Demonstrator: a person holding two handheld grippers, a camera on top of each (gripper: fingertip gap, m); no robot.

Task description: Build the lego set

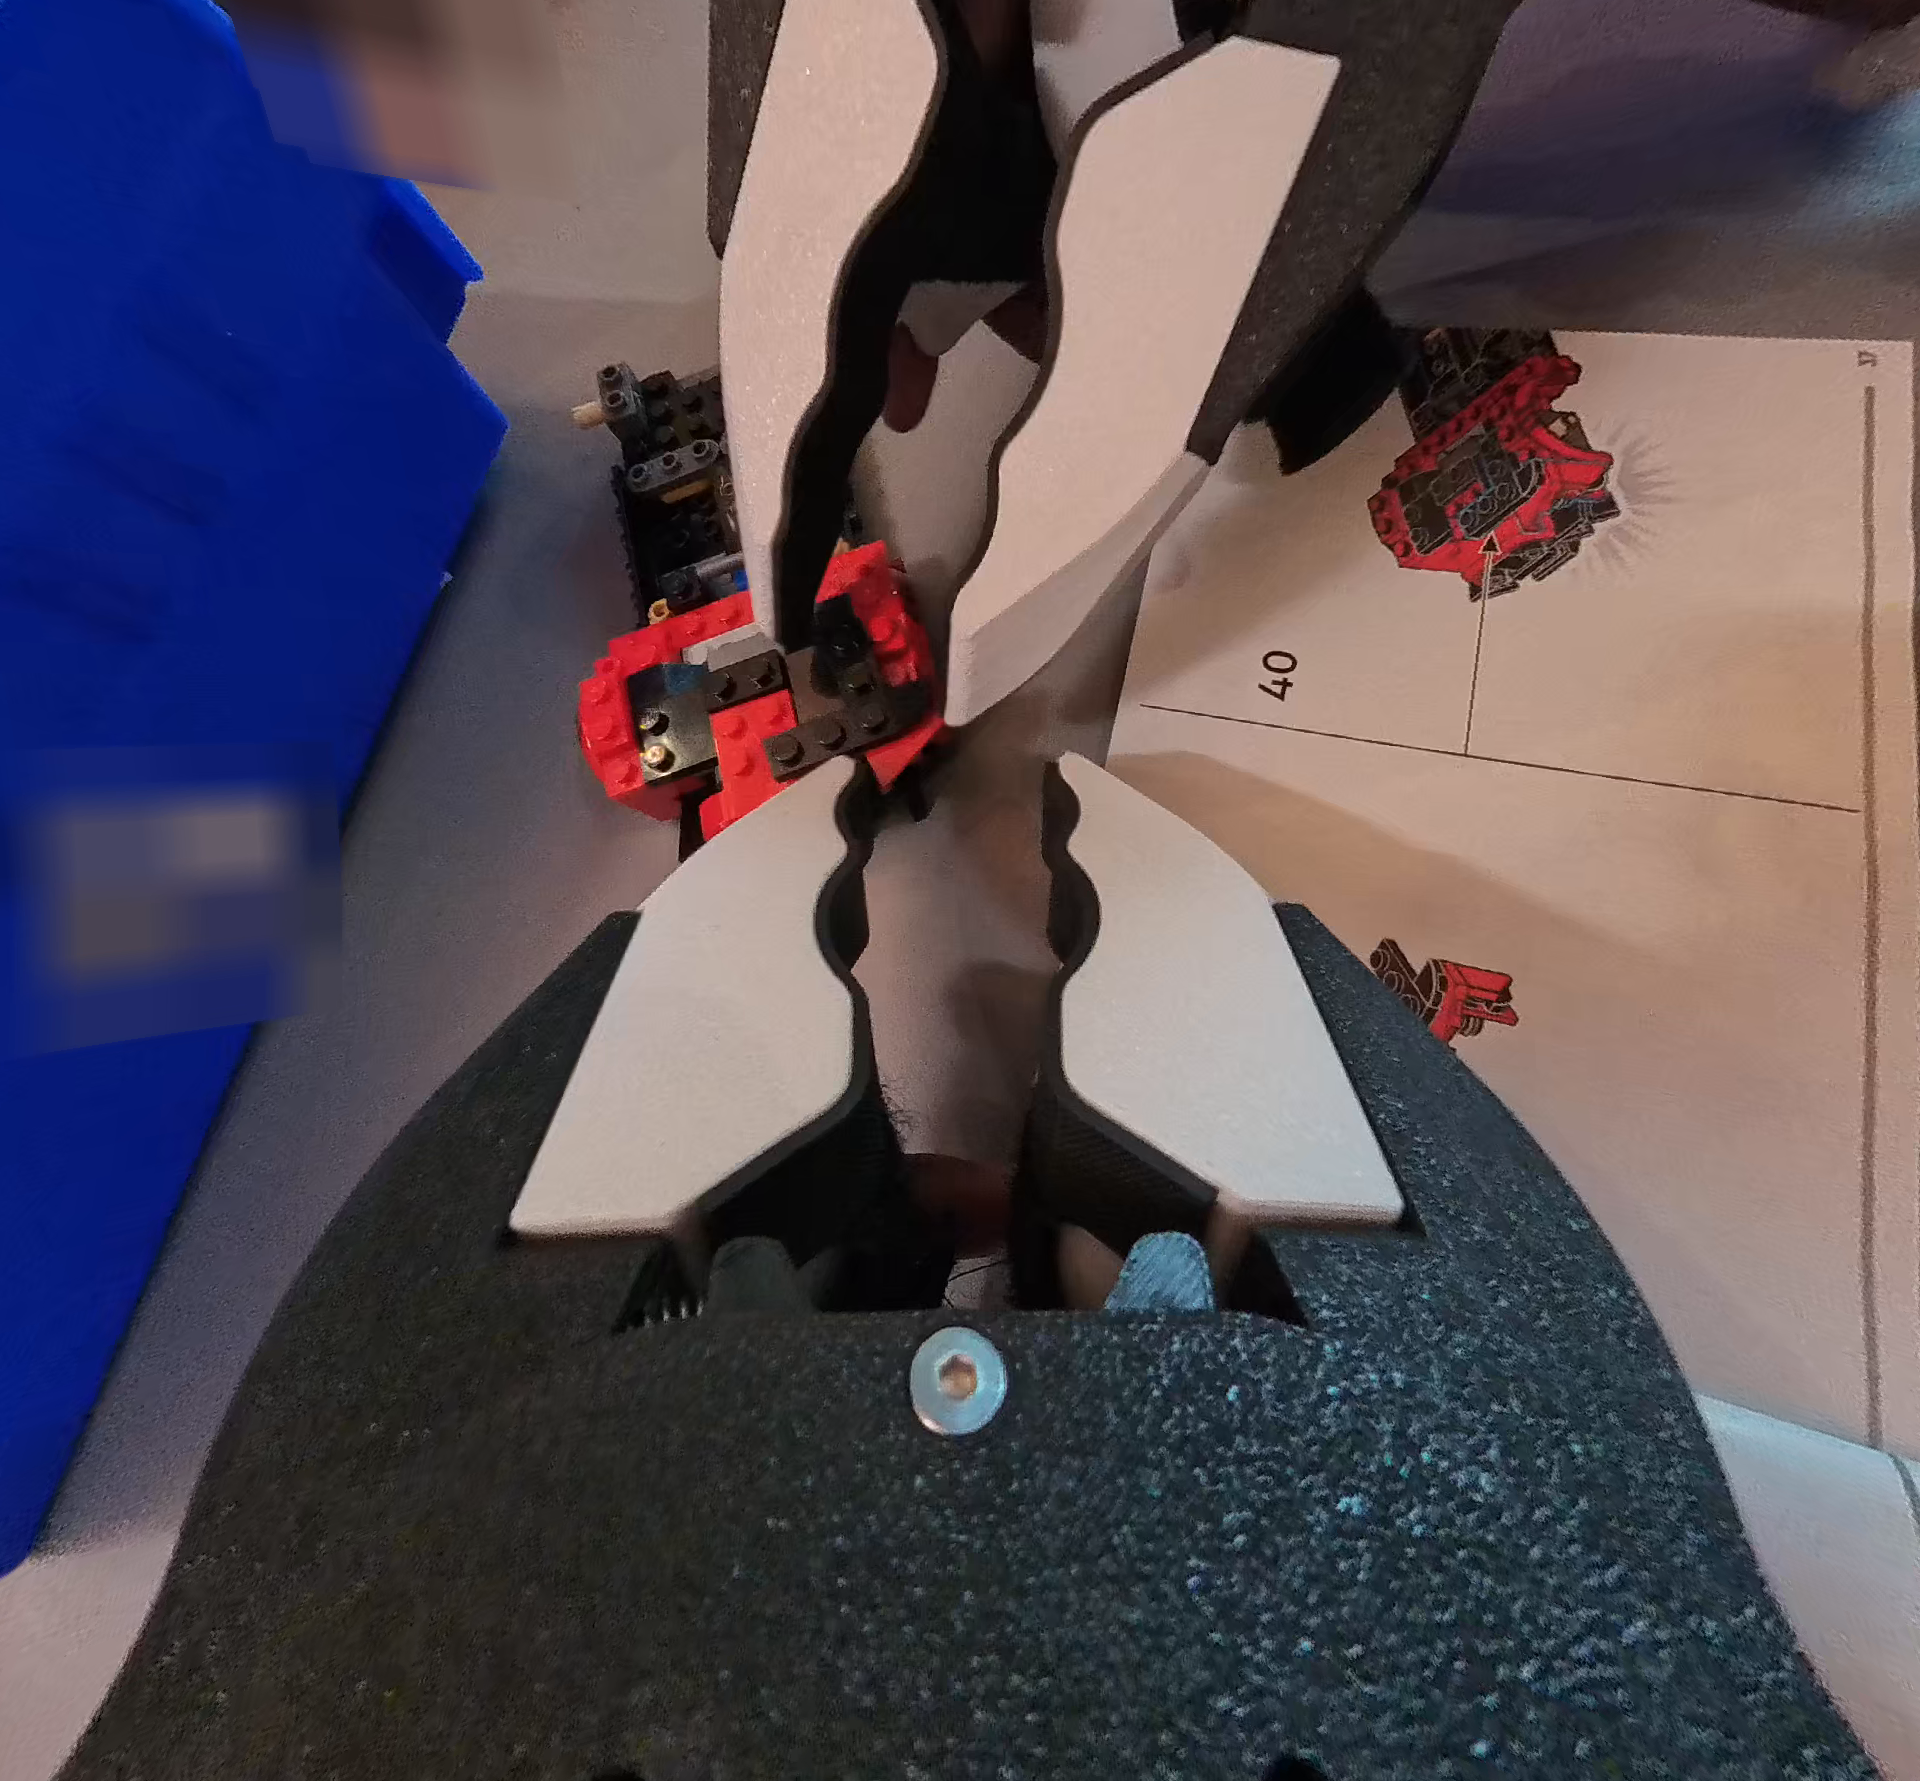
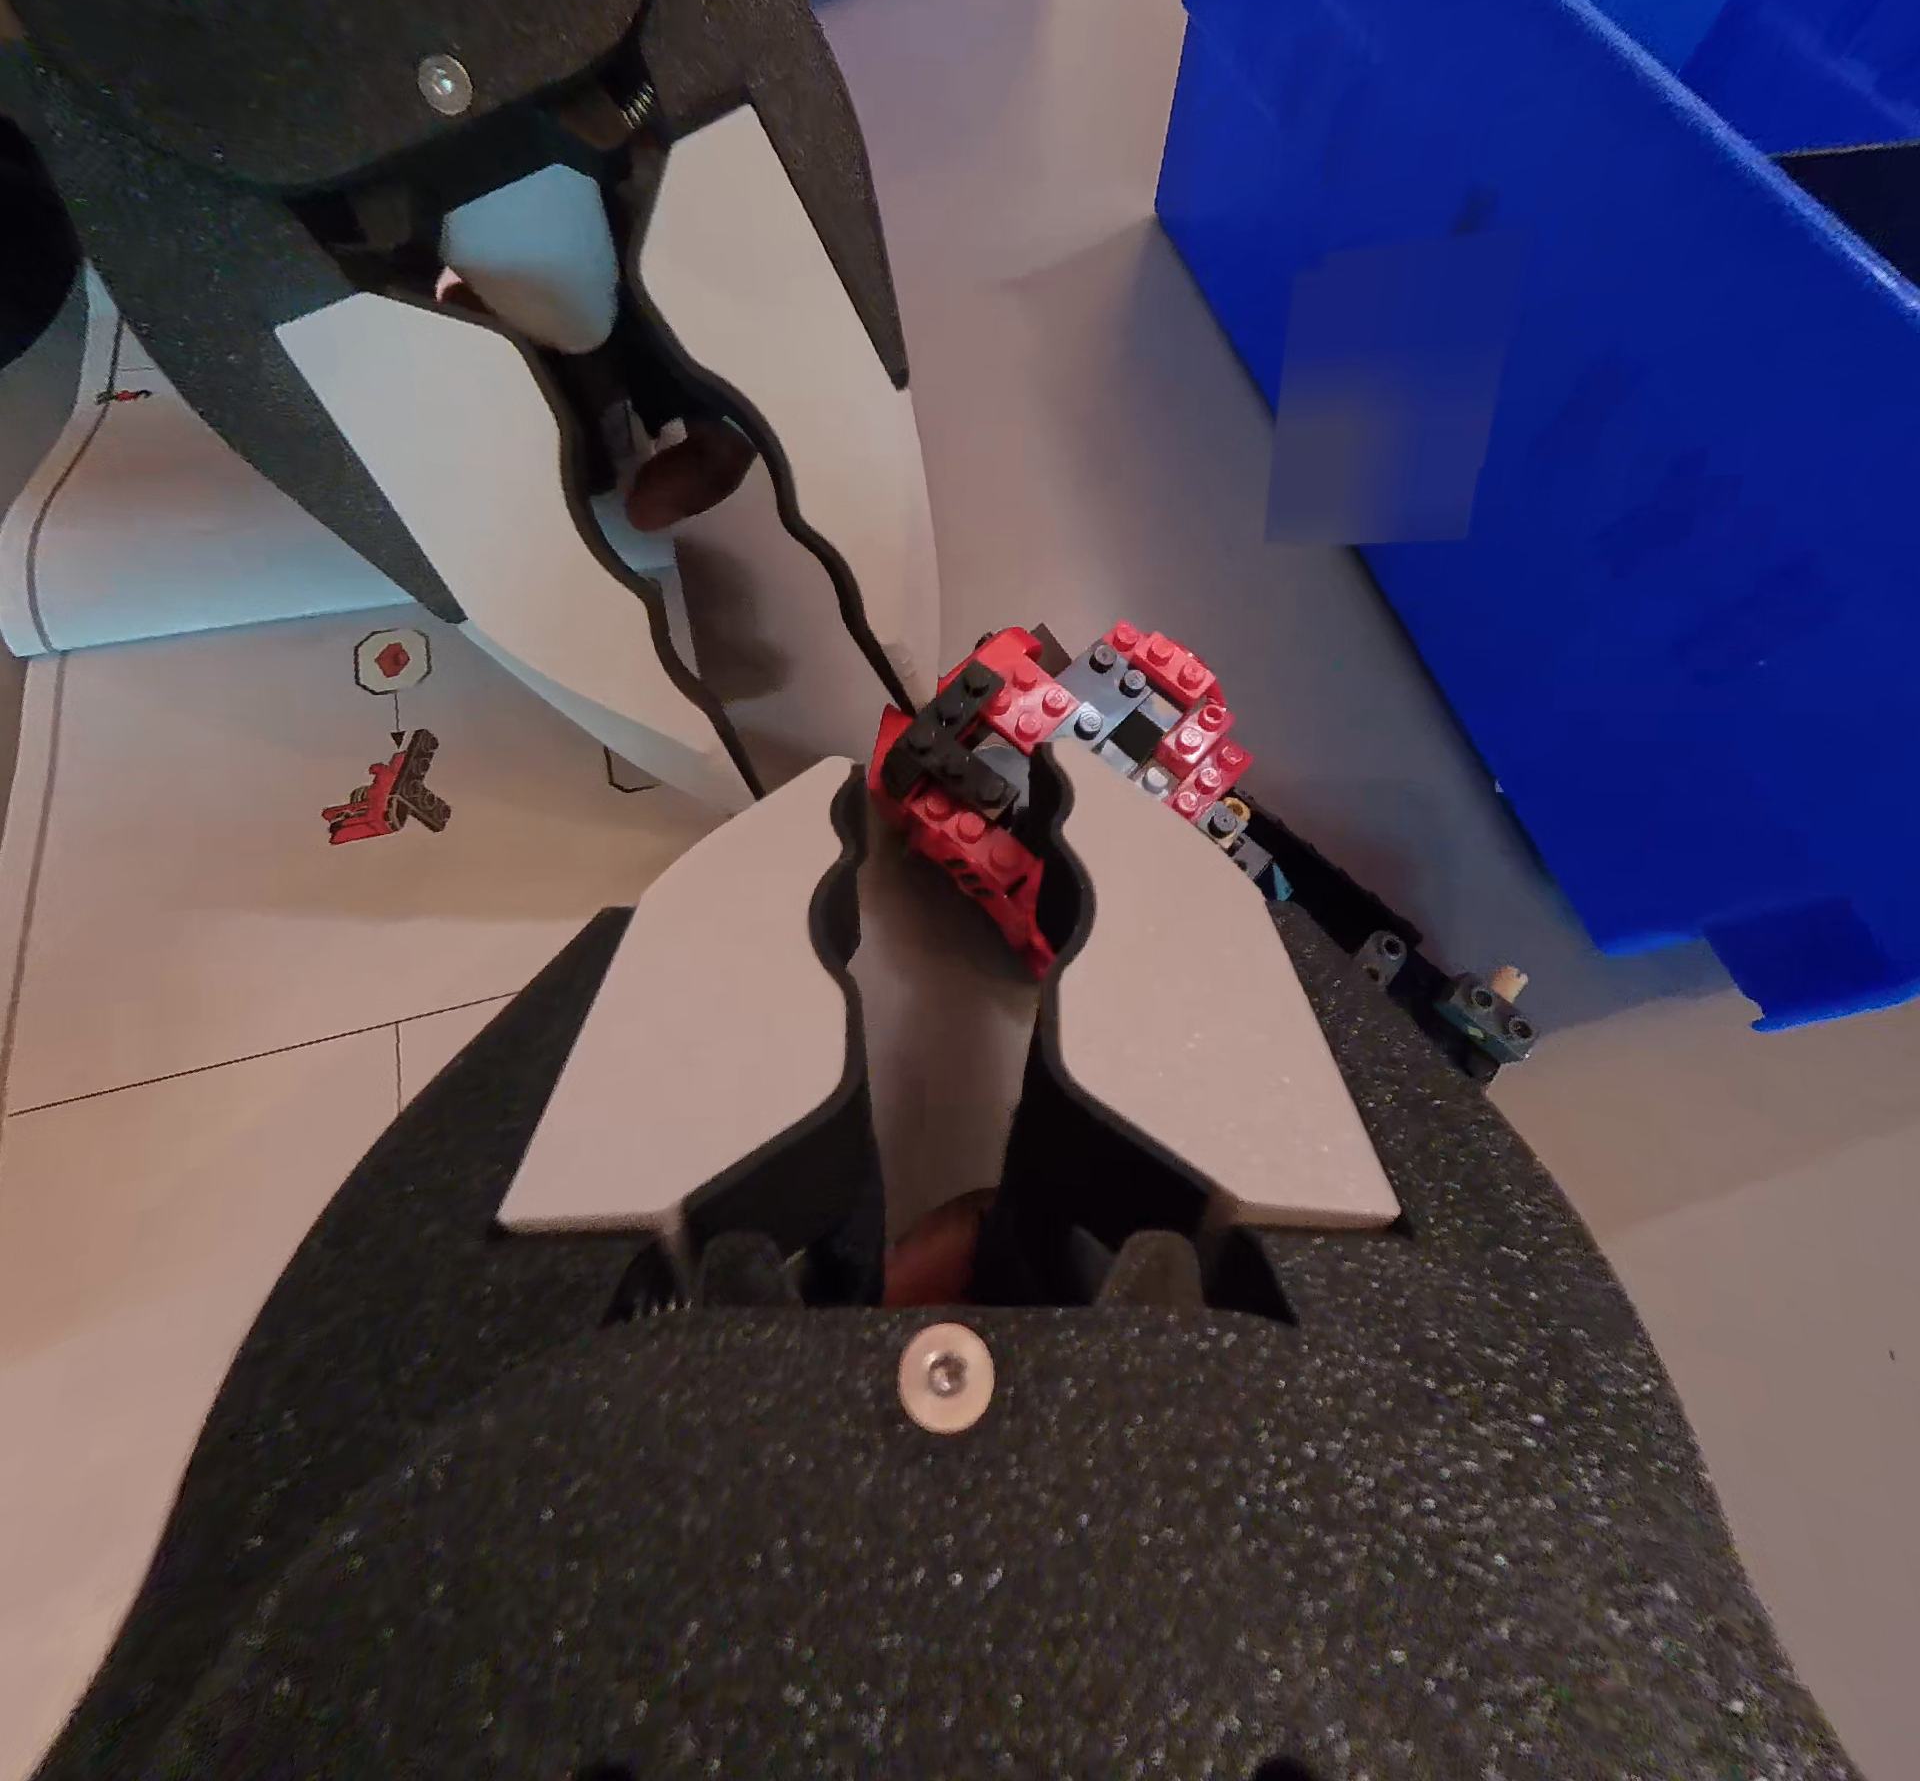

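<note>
The red and black lego model [image 1: 717, 723] lies on the table against a blue bin, with its dark chassis end [image 1: 675, 464] farther off. My right gripper [image 2: 948, 765] straddles the model's red end section [image 2: 966, 838], with a finger on each side of it. It reaches in from the top of the left wrist view [image 1: 868, 677]. My left gripper [image 1: 956, 770] is open with only table between its fingers. Its left fingertip [image 1: 847, 796] touches the model's red edge. In the right wrist view the left gripper [image 2: 836, 752] comes in from the upper left and meets a black plate [image 2: 951, 718].
A big blue bin [image 1: 208, 484] stands right beside the model and also fills the right side of the right wrist view [image 2: 1558, 381]. The open instruction booklet [image 1: 1558, 796] lies on the other side of the model, under both grippers [image 2: 208, 952].
</note>
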